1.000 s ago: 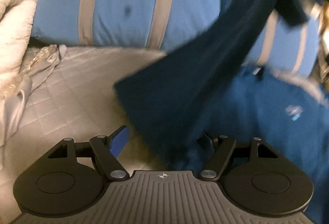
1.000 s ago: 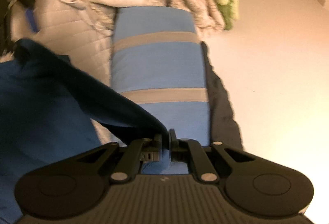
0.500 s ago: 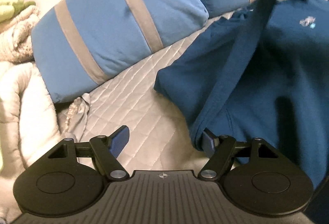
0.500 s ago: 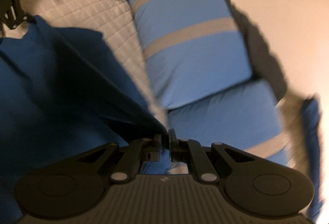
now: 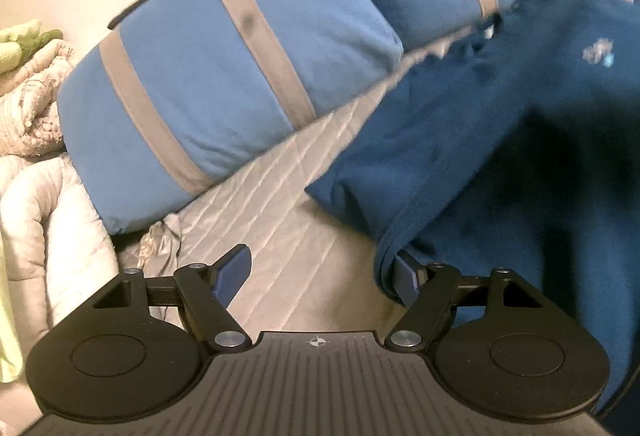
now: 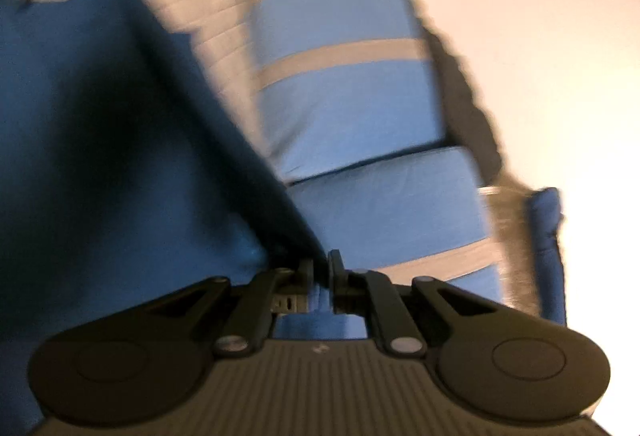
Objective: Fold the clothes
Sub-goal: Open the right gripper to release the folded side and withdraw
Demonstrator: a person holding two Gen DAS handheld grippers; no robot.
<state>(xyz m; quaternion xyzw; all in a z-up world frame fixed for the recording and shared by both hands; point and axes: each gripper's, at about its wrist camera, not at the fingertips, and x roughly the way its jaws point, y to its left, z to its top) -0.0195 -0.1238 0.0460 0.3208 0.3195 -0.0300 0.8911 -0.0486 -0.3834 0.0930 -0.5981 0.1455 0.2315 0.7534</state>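
Between right gripper (image 6: 320,272) fingers: navy sweatshirt (image 6: 100,140) hem clamped, body trailing left | left gripper (image 5: 320,272): spread apart, hem draped over right finger only

no legible text anywhere

Warm, yellowish indoor light; the pale wall (image 6: 540,36) glares almost white at right. The right wrist view is heavily motion-blurred, the dark blue fleece garment (image 6: 100,136) sinking into shadow. Fisheye bending curves both views' edges, and the left view blurs toward its top right.
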